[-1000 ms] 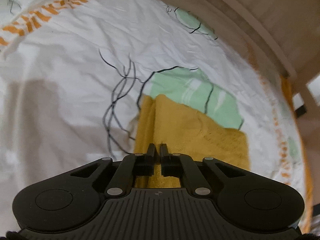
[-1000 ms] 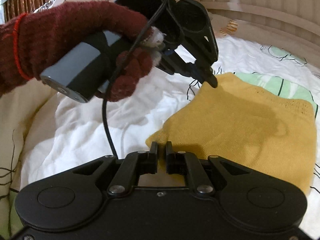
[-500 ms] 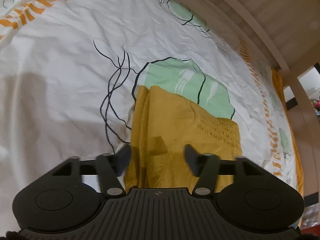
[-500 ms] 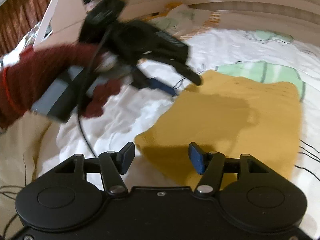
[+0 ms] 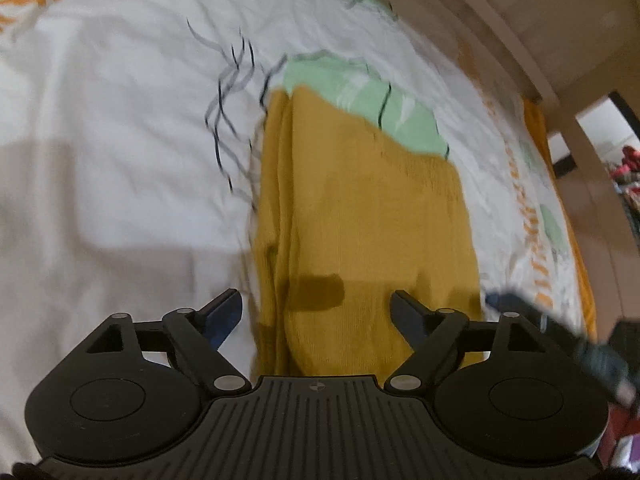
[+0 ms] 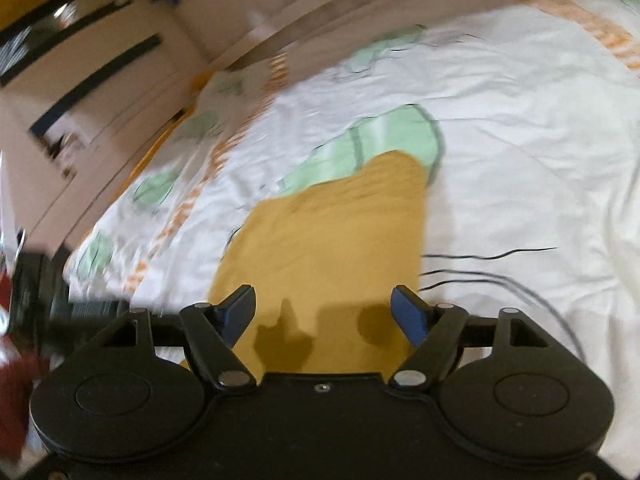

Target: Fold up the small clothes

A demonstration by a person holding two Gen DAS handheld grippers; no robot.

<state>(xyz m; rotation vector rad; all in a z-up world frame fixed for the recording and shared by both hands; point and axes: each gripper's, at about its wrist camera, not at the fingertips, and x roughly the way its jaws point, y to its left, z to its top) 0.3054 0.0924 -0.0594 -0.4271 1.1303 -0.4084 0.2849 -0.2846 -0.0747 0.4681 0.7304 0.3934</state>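
The left gripper [image 5: 316, 308] is spread wide, its fingers [image 5: 224, 308] apart with nothing between them, hovering above the near end of a folded yellow garment [image 5: 360, 208]. The right gripper [image 6: 324, 308] is likewise wide open and holds nothing; its fingers [image 6: 408, 312] frame the near edge of the yellow garment [image 6: 332, 240] without touching it. The garment lies flat on a white bedsheet [image 5: 120, 120] printed with green patches and black lines, partly covering one green patch [image 5: 360, 92]. Both views are blurred. A wooden bed frame [image 5: 500, 20] borders the sheet.
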